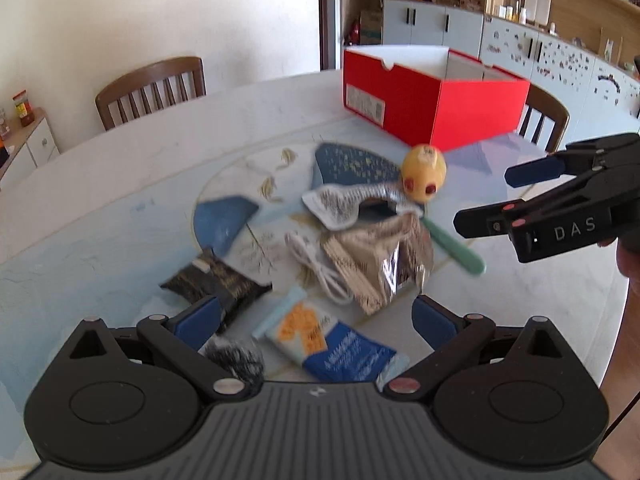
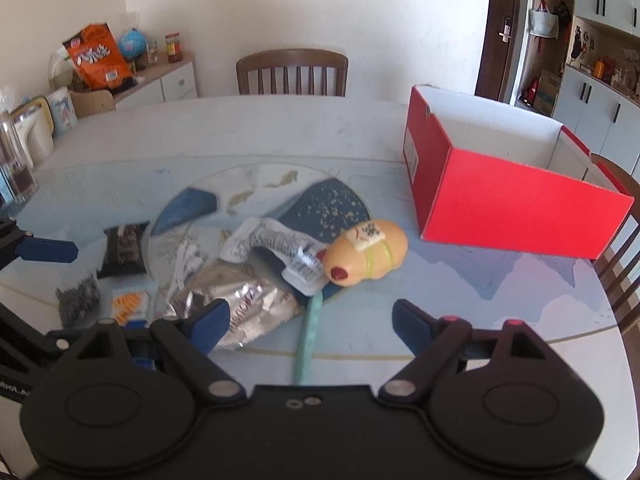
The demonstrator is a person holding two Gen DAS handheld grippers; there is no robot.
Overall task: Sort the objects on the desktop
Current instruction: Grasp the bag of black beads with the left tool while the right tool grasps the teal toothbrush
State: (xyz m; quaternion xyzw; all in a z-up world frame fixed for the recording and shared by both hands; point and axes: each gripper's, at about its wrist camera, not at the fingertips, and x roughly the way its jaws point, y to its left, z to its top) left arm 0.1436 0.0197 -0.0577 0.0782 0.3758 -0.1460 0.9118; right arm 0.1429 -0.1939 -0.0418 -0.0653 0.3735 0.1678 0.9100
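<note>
The left gripper [image 1: 316,316] has its two blue-padded fingers wide apart, and nothing is between them. Just ahead of the gap lies a blue and white packet [image 1: 332,342] with an orange print, flat on the table [image 1: 120,208]. Beside the left finger lies a black packet [image 1: 216,280], and near the base of this finger is a dark fuzzy thing [image 1: 236,356], too blurred to name. Further ahead of the fingers are a coiled white cable [image 1: 316,264] and a crumpled silver foil bag [image 1: 384,264].

The right gripper [image 2: 310,318] is also spread open and holds nothing. A long green handle [image 2: 310,332] runs on the table between its fingers, toward the pile. The left finger of this gripper is over the edge of the silver foil bag [image 2: 240,300]. Ahead of the fingers, a little to the right, a yellow toy [image 2: 366,254] with red spots lies on its side, touching a white printed packet [image 2: 280,248]. The black packet [image 2: 124,248] and the white cable [image 2: 186,264] are to the left of the fingers.

Far ahead and to the right of both grippers stands an open red box [image 2: 516,204] with a white inside, well apart from the pile. Behind the table there is a wooden chair [image 2: 292,72]. In the left wrist view the right gripper [image 1: 496,196] comes in from the right side, open, near the yellow toy [image 1: 424,172].
</note>
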